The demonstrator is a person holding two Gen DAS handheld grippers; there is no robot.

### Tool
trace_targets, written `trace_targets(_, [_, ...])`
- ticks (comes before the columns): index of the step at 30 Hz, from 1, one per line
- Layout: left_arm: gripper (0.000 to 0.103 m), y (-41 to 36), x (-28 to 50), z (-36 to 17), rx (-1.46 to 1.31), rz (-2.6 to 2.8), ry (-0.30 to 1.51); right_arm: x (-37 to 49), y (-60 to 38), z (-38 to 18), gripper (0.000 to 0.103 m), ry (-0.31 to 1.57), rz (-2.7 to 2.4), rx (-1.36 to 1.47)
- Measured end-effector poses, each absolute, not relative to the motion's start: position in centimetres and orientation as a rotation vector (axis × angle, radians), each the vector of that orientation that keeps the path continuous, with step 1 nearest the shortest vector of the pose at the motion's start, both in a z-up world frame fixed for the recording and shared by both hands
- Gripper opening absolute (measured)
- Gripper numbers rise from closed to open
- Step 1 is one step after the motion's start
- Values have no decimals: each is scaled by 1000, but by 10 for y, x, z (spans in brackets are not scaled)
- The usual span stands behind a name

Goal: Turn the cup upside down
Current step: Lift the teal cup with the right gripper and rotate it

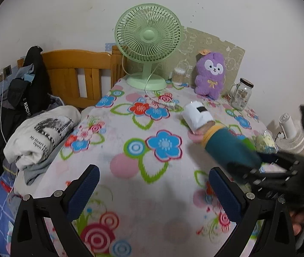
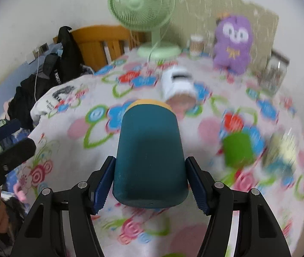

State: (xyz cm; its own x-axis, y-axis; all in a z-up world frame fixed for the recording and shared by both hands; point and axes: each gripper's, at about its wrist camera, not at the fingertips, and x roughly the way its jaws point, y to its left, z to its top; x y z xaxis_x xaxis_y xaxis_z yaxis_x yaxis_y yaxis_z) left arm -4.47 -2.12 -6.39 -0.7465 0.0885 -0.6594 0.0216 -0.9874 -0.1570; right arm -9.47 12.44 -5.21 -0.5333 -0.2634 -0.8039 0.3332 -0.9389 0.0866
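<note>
Between my left fingers (image 1: pixel 81 190), in the lower middle of the frame, the flowered bench (image 1: pixel 130 167) lies bare, and it stays bare up to the frame's centre. Right of centre the white roll (image 1: pixel 197 114) lies in the way, close ahead of the blue cup (image 1: pixel 231 150) that juts in from the right. Along the top stand the green fan (image 1: pixel 148 47), the purple plush toy (image 1: pixel 209 75) and the glass jar (image 1: pixel 240 94). Folded clothes (image 1: pixel 40 137) crowd the left edge.

"KUCHE…" legible on black strap (image 1: pixel 25 107); print on folded white cloth (image 1: pixel 45 137) unreadable.
</note>
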Motion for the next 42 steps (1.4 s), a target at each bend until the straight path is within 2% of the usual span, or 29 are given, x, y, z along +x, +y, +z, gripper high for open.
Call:
trace_targets(9, [103,-16,-9,-75,-1146,2897,-222,-56,92,-75,69,172,-2454,1316])
trace_targets(13, [103,-12,-3,-73,-1142,2898,-219,-50,102,-57,70,65,-2412,1256])
trace_targets(18, [103,-6,0,-65,-1101,2899,-234,-37,118,-34,73,62,-2441,1150])
trace_targets(22, [103,1,-2,-62,-1102,2898,-214,-28,149,-27,73,-35,-2447,1130])
trace_targets(33, [103,54,-29,-87,-1193,2798,-126,-5,243,-38,73,-226,-2582,1175])
trace_targets(42, [103,88,-49,-115,-1294,2743,-44,4,278,-53,73,-315,-2606,1208])
